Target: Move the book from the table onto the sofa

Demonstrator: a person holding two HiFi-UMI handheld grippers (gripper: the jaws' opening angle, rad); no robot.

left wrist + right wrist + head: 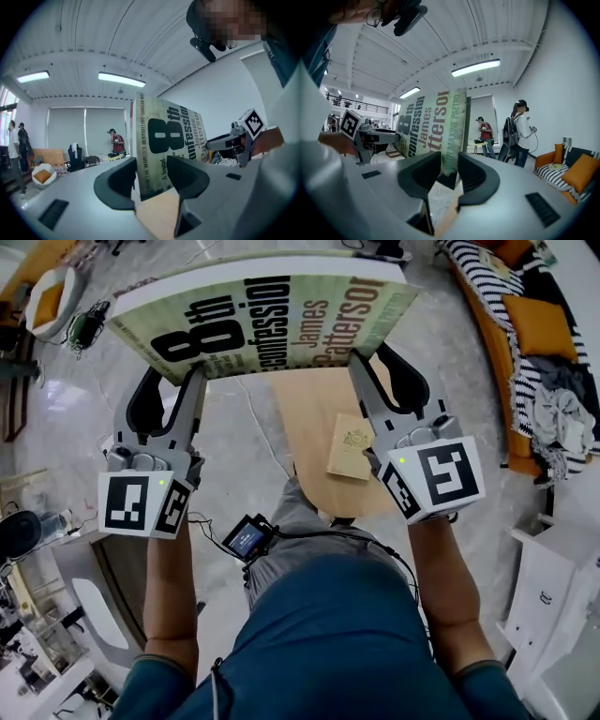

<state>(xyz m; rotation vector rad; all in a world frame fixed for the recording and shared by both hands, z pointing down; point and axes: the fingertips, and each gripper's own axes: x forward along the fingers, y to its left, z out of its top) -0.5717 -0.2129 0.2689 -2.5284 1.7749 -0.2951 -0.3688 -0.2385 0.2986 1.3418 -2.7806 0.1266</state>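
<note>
A large paperback, the book (272, 315), with "8th confession" and "James Patterson" on its pale green cover, hangs in the air above the wooden table (305, 409). My left gripper (192, 381) is shut on its near left corner and my right gripper (361, 367) is shut on its near right corner. In the left gripper view the book (168, 140) stands upright with its lower edge between the jaws of the left gripper (152, 180). The right gripper view shows the book (433, 126) pinched the same way by the right gripper (449, 173). The sofa (525, 381) lies at the right.
A small tan book (352, 448) lies on the table. The sofa carries a striped blanket (487, 282), an orange cushion (539, 326) and crumpled clothes (562, 413). White furniture (553, 596) stands at the lower right. Several people (520, 131) stand farther off in the room.
</note>
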